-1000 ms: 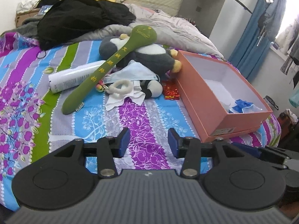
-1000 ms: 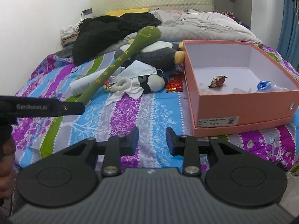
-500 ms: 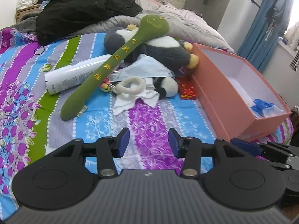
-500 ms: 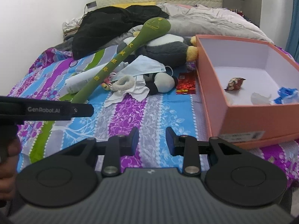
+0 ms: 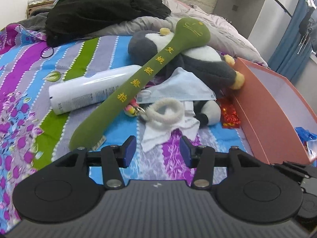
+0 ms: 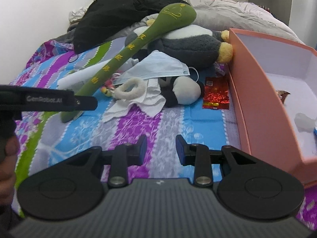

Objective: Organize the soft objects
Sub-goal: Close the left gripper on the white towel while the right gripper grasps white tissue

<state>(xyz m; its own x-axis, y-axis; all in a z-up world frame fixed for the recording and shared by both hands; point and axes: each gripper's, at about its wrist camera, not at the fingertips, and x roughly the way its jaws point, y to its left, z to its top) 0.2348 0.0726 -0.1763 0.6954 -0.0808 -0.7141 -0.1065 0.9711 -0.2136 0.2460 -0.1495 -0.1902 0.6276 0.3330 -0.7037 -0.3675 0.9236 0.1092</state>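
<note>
We see a green plush point(image 5: 138, 85) with yellow lettering lying across the penguin point(image 5: 198, 63); left gripper point(image 5: 157, 151) and right gripper point(image 6: 161, 150) both spread, empty.

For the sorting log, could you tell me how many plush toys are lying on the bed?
2: a grey-and-white plush penguin beside the pink box, and a long green plush stick lying diagonally across it. Others may hide under the bedding.

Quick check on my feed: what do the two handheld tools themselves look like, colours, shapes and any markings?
Both match: the left tool and right tool each have a ribbed dark-grey body, two round black discs, black linkage arms with silver rivets, and blue pads on the fingers. In the right wrist view, the left tool's side reads "GenRobot.AI" in white. No cables visible.
</note>
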